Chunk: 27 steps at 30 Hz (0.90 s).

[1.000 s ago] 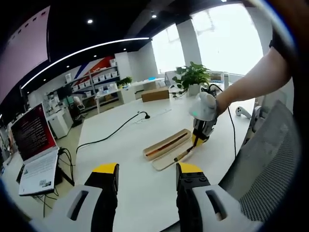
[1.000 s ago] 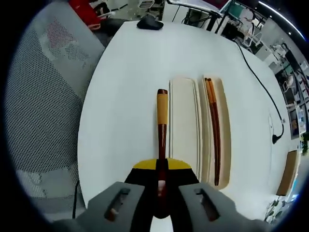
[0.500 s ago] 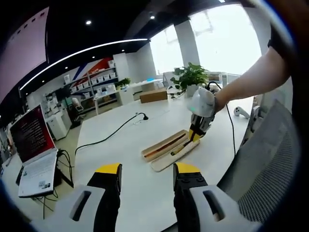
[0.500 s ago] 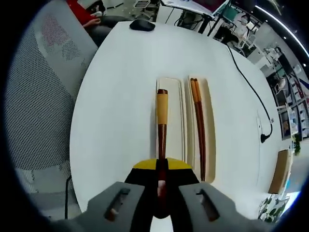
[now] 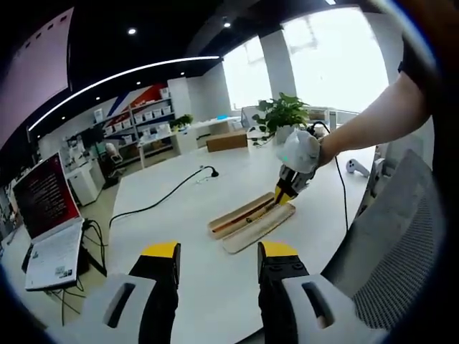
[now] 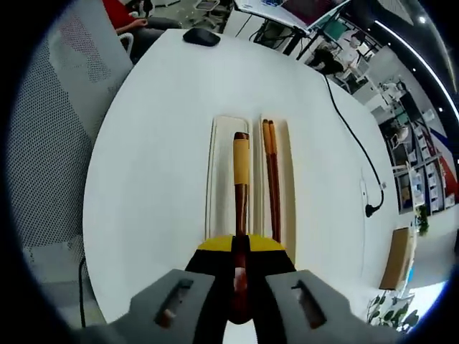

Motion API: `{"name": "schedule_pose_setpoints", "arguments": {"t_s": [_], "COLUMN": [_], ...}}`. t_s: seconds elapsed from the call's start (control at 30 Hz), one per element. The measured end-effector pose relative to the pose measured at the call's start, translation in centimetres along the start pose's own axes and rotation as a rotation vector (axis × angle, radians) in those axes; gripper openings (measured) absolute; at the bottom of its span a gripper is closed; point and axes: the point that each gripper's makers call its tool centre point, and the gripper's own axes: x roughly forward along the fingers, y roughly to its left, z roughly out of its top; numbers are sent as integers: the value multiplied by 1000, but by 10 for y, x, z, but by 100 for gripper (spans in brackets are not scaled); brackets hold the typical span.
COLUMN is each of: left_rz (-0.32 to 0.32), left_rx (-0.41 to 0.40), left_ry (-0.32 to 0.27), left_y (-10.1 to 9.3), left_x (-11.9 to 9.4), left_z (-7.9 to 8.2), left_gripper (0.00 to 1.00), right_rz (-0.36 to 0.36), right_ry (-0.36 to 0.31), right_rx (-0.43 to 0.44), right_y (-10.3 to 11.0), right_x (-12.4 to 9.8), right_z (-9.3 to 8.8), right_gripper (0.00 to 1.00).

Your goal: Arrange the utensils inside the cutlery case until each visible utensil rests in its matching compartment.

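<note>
A pale two-slot cutlery case [image 6: 219, 158] lies on the white table [image 6: 150, 165]. Dark red chopsticks [image 6: 272, 179] rest in its right slot. My right gripper [image 6: 240, 247] is shut on a long utensil [image 6: 241, 165] with a red-brown shaft and a yellow band. The utensil points away from me, above the left slot and the rib between the slots. In the left gripper view, the case [image 5: 259, 226] lies mid-table with the chopsticks [image 5: 240, 217] in its far slot, and the right gripper [image 5: 287, 189] hangs over its far end. My left gripper [image 5: 219, 252] is open, held back from the case.
A black cable [image 5: 165, 197] runs across the table to a plug [image 6: 369, 210]. A mouse [image 6: 201, 36] sits at the far edge. Mesh chairs [image 5: 401, 236] [image 6: 43, 143] stand beside the table. A laptop [image 5: 43, 229], a plant [image 5: 283, 115] and a cardboard box [image 5: 229, 140] stand farther off.
My right gripper has carried the utensil sideways from beside the case to above its empty slot. The left gripper has hardly moved.
</note>
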Motion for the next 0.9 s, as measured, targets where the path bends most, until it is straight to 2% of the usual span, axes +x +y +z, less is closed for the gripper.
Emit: {"name": "schedule_pose_setpoints", "arguments": {"t_s": [0.17,0.5,0.67,0.9], "left_rz": [0,-5,-12,-13], "left_rx": [1,9,13,-1], "left_ry": [4,14,26,27], "left_y": [0,0,-2,-1], "left_x": [1,1,2,2], "left_z": [-1,-4,-6,-6], "left_gripper": [44,45,45,45], "right_rz": [-39,-72,-74,-113], "right_ry": [-18,-52,-51,-37], "right_rx": [-10,-24,-41,-52], "right_y": [-9,-20,-23,-35], "right_x": [0,4,7,15], "right_z": [7,19,22,21], "right_gripper": [1,1,1,1]}}
